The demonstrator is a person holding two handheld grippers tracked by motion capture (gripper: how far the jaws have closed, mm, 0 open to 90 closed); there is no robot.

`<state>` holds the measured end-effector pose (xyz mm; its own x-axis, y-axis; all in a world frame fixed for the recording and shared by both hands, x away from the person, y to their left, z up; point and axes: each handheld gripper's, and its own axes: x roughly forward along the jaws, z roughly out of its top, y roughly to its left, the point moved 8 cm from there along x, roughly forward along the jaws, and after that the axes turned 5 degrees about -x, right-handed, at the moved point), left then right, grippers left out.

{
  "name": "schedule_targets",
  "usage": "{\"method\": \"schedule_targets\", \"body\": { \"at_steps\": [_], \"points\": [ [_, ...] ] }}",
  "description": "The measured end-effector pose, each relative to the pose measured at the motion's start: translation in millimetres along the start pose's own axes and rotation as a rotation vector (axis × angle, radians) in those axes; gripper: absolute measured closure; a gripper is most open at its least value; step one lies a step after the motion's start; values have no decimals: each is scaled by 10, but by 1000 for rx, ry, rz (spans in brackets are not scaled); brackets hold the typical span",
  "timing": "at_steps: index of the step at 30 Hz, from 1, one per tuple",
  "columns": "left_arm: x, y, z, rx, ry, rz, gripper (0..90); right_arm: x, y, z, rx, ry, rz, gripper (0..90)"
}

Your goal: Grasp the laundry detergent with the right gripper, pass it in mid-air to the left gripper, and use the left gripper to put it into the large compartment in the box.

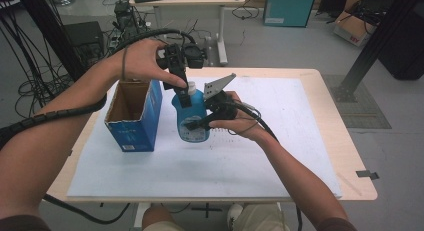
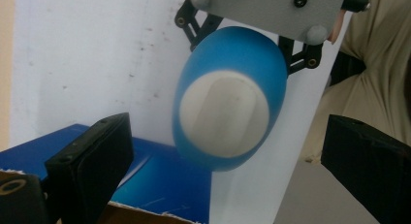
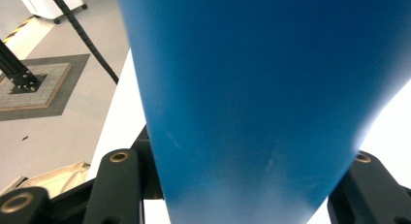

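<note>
My right tool (image 1: 197,123) pinches the blue bottle (image 1: 192,116) low on its body, holding it just beside the open blue box (image 1: 134,115), on the side away from the box's near table (image 1: 320,86) edge. My left tool (image 1: 181,86) hangs spread above the bottle's white cap (image 2: 224,115), touching nothing. I judge the rounded body could slip or tilt in so low a pinch, or the cap could snag the box rim.

The bottle (image 1: 192,116) is bright blue with a white cap (image 2: 224,113). The box (image 1: 134,116) is blue outside and plain brown cardboard inside. Both grippers, left (image 1: 180,81) and right (image 1: 202,122), are black; the right's plate (image 1: 218,84) is grey. The table (image 1: 320,91) is pale wood under a white sheet (image 1: 280,141).
</note>
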<state>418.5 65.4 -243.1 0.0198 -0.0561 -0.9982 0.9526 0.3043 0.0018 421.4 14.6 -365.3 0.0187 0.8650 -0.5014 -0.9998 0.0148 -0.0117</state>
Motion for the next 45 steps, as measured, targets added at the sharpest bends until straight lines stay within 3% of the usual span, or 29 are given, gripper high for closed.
{"method": "schedule_targets", "body": {
  "at_steps": [12,14,29,45],
  "points": [
    [64,-62,56,24,-16,-32,51,-15,61,54,-19,-13,10,442],
    [75,-77,63,29,-15,-44,51,-30,45,58,-58,-10,16,442],
    [191,-70,57,36,18,-40,51,-23,71,101,-70,-20,25,441],
    [210,-78,81,55,16,-34,50,-50,44,102,-61,-22,15,441]
  ]
}}
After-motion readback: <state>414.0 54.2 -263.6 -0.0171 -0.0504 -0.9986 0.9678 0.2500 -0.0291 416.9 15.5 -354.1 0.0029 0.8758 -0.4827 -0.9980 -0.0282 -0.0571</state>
